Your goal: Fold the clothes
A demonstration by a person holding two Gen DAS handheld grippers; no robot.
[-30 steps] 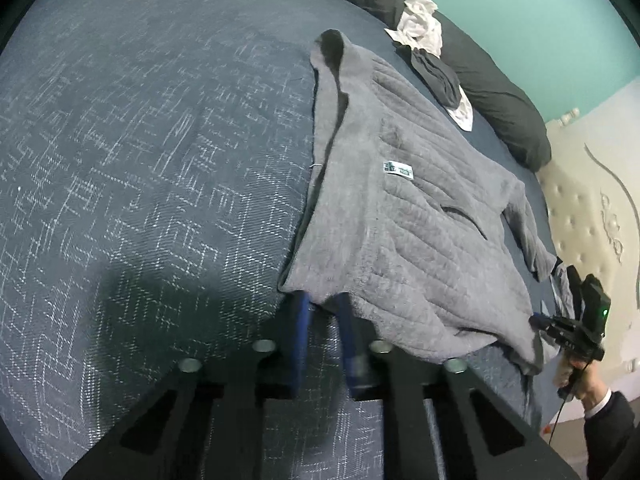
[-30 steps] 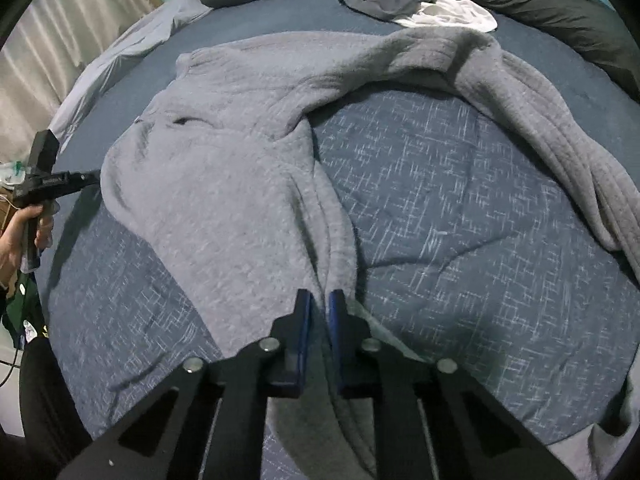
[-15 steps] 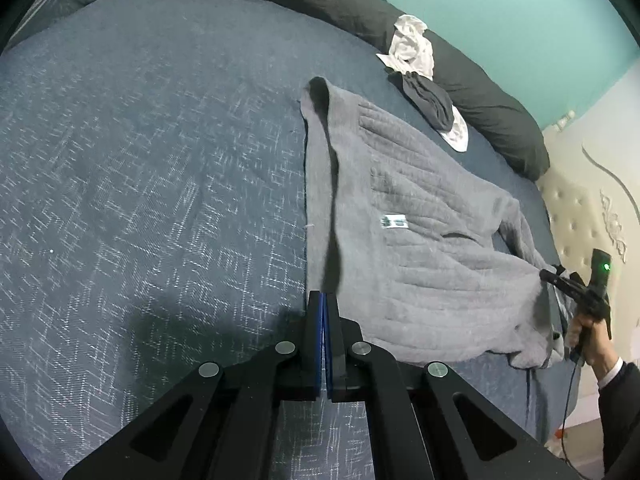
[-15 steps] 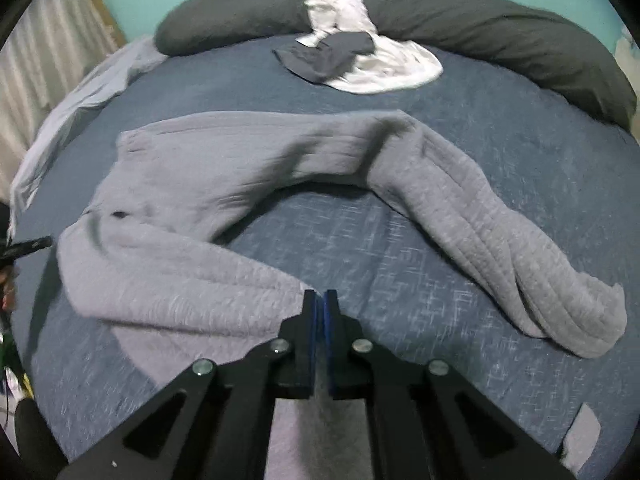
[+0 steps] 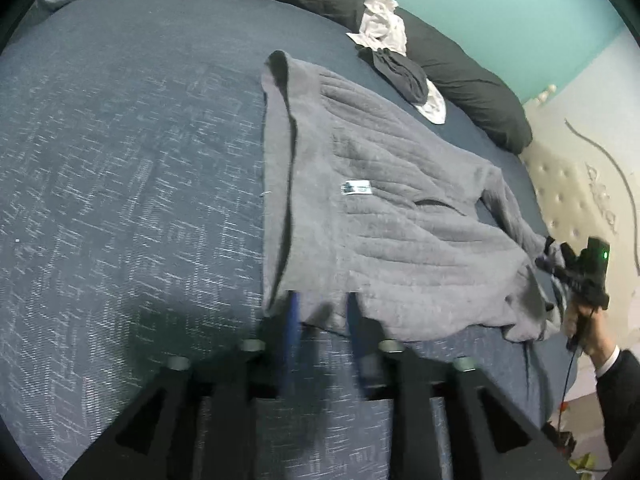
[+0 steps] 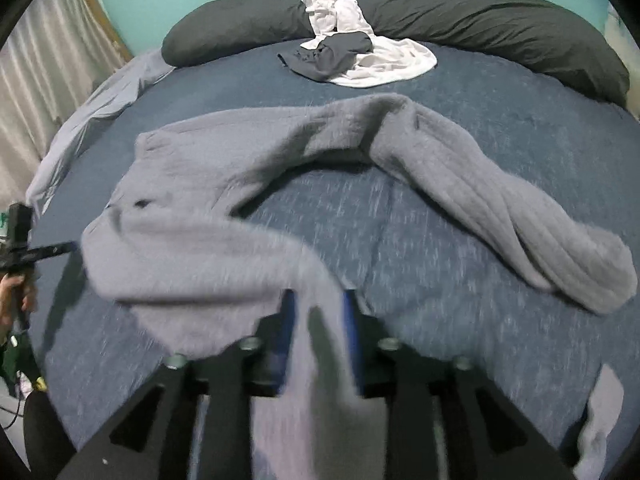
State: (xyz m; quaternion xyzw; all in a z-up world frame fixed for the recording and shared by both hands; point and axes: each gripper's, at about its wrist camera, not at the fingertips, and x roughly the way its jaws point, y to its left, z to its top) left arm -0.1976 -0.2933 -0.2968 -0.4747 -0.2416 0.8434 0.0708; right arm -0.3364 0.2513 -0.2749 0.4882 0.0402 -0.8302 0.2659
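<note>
Left hand-held gripper (image 5: 322, 308) tilts down at the near hem of the grey sweater (image 5: 384, 216) on the bed (image 5: 120, 160); jaws just opened, hem between, not pinched. Right hand-held gripper (image 6: 318, 308) likewise, jaws just parted w/ blurred fabric between; grip hard to judge.

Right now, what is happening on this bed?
A person is folding a grey sweater spread on the blue bed, with one tool in each hand. The left tool and the right tool have both just been opening, and sweater cloth lies between the fingers of each. Other clothes wait near the dark pillow.
</note>
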